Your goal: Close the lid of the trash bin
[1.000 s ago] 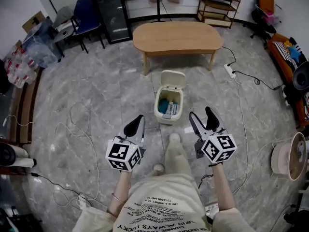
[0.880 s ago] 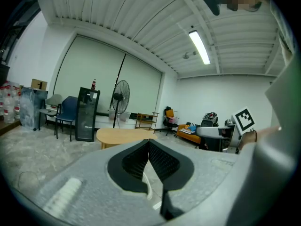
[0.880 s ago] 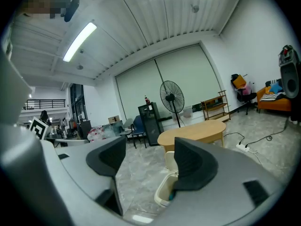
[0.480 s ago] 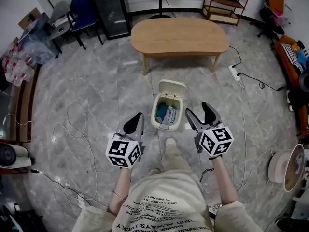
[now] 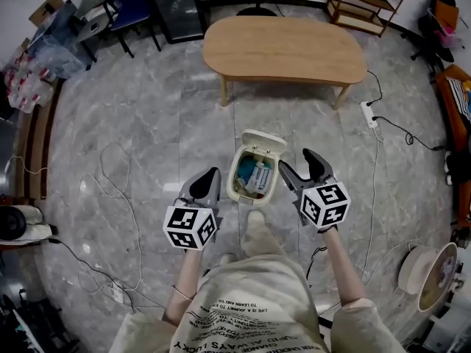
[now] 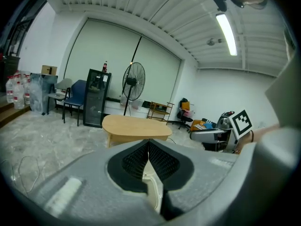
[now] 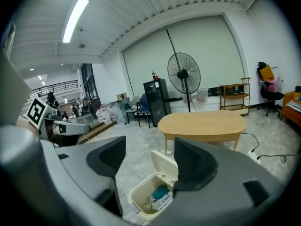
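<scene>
A cream trash bin stands on the grey floor just ahead of my foot, its lid tipped up and back on the far side. Blue and white rubbish lies inside. In the right gripper view the bin sits low between the jaws with its lid upright. My right gripper is open, just right of the bin and above it. My left gripper is shut with nothing in it, left of the bin. In the left gripper view only a cream sliver of the bin shows below the closed pads.
A low oval wooden table stands beyond the bin. Cables trail over the floor at left, and a power strip with its cord lies at right. A black cabinet and chairs line the far wall.
I have stepped closer to the bin, which now lies between the two grippers. Both grippers kept their jaw states; the lid is still up.
</scene>
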`<control>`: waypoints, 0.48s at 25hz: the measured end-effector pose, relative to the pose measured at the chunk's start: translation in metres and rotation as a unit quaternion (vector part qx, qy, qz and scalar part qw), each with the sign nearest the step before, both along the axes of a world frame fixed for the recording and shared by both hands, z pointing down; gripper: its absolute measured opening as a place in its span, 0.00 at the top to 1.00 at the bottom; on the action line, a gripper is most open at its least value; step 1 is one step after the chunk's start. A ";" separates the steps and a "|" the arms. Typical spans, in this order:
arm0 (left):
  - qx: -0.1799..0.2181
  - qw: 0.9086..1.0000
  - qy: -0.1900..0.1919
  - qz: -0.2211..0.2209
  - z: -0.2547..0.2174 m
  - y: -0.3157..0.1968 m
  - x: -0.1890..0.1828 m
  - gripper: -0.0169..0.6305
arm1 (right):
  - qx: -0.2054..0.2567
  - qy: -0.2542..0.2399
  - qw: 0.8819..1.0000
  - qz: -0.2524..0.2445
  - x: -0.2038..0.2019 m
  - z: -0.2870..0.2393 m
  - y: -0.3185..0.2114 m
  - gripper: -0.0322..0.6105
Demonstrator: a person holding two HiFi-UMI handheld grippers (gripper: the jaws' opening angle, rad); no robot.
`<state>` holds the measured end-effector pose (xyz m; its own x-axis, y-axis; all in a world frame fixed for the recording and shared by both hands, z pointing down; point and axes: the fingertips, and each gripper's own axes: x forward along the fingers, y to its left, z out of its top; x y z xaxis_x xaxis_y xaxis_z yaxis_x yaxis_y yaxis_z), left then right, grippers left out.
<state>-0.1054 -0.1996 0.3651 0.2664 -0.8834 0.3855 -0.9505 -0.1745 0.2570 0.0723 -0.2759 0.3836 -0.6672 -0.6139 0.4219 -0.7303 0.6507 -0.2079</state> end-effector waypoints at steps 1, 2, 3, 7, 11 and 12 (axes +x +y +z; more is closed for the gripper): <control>-0.006 1.000 0.001 -0.003 0.005 -0.006 0.001 0.94 | -0.002 0.004 1.000 -0.007 -0.002 0.004 -0.008 0.47; -0.012 1.000 0.002 -0.005 0.010 -0.012 0.002 0.94 | -0.005 0.008 1.000 -0.015 -0.004 0.009 -0.015 0.47; -0.018 1.000 0.003 -0.008 0.014 -0.018 0.003 0.94 | -0.008 0.013 1.000 -0.022 -0.006 0.014 -0.022 0.47; -0.041 0.999 0.009 -0.018 0.037 -0.038 0.005 0.94 | -0.015 0.036 0.998 -0.054 -0.015 0.036 -0.047 0.47; -0.064 0.997 0.034 -0.039 0.062 -0.051 0.001 0.94 | -0.001 0.070 0.994 -0.084 -0.027 0.058 -0.068 0.47; -0.071 0.996 0.036 -0.041 0.069 -0.053 0.000 0.94 | 0.001 0.078 0.993 -0.092 -0.031 0.065 -0.073 0.47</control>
<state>-0.1050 -0.2530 0.4344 0.2277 -0.8414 0.4901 -0.9382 -0.0549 0.3417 0.0412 -0.3487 0.4484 -0.6948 -0.4883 0.5281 -0.6223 0.7763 -0.1009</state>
